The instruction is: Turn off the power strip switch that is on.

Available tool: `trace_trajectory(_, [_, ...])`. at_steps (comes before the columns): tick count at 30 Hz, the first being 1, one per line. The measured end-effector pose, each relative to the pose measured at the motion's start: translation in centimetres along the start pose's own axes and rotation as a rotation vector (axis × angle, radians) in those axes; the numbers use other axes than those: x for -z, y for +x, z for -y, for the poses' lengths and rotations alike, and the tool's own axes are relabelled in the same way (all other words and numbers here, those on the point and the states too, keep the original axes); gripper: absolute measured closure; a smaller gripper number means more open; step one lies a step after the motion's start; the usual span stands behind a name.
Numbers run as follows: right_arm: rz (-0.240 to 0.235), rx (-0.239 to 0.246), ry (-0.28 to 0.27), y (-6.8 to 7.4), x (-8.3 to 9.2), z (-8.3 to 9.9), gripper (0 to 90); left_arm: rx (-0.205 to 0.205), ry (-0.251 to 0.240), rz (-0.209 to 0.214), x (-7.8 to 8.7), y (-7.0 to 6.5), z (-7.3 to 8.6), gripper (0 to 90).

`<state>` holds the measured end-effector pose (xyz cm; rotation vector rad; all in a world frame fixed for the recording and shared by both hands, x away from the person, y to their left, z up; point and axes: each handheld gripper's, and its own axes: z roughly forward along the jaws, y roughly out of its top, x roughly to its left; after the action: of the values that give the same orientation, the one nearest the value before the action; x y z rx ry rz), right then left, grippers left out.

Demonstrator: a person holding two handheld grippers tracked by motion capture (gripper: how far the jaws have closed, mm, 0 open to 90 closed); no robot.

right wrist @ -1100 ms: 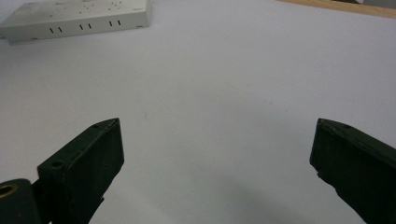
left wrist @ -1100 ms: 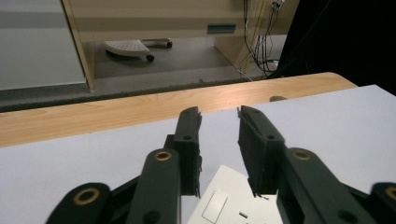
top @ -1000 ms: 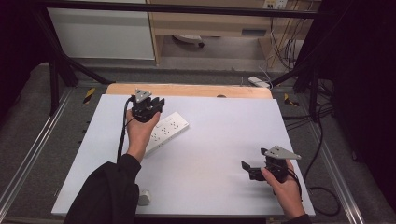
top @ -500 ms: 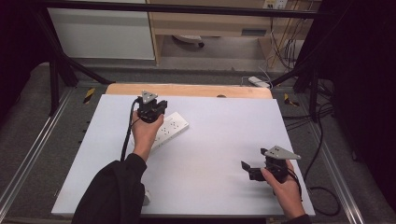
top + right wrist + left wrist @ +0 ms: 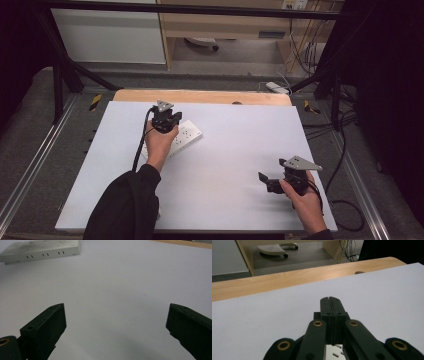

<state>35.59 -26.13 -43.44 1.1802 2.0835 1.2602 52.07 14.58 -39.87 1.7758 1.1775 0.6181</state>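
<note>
A white-covered worktop (image 5: 225,165) carries a white power strip (image 5: 186,135), which lies flat and askew toward the far left corner. A bare wooden strip (image 5: 200,96) runs along the worktop's far edge.

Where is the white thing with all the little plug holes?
The white power strip lies on the white table, toward its far left in the high view, partly under the left tool, far from the right tool.

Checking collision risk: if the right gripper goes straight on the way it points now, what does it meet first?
Probably the white power strip, far ahead past bare white table. Right gripper has open jaws; depth is unclear.
</note>
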Motion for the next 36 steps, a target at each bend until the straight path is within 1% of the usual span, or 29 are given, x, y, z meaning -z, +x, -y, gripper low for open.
trace_trajectory(8, [0.001,-0.002,-0.004,0.0,0.1,0.0,3.2,0.013,0.018,0.002,-0.3,0.1,0.4,90.0])
trace_trajectory(9, [0.001,-0.007,-0.005,0.1,0.1,0.0,3.2,0.011,0.021,0.004,-0.3,0.1,0.5,90.0])
trace_trajectory(11, [0.000,-0.002,-0.003,0.0,0.0,0.0,3.2,0.009,0.030,0.004,-0.4,0.2,0.5,90.0])
trace_trajectory(16, [0.007,-0.004,-0.007,0.0,0.2,0.0,3.2,0.014,0.048,0.001,-0.8,0.3,0.8,90.0])
trace_trajectory(23, [0.004,-0.006,-0.004,0.0,0.2,0.0,3.3,0.006,0.065,0.001,-1.2,-0.1,1.1,90.0])
trace_trajectory(27, [0.002,-0.008,-0.002,0.0,0.2,0.0,3.3,0.009,0.072,0.007,-1.5,-0.2,1.2,90.0])
trace_trajectory(30, [0.002,-0.005,0.002,0.0,0.1,-0.1,3.3,0.001,0.094,0.004,-1.6,-0.2,1.3,90.0])
trace_trajectory(36, [0.000,-0.005,0.003,0.0,0.2,-0.1,3.3,0.008,0.117,0.002,-2.0,0.0,1.6,90.0])
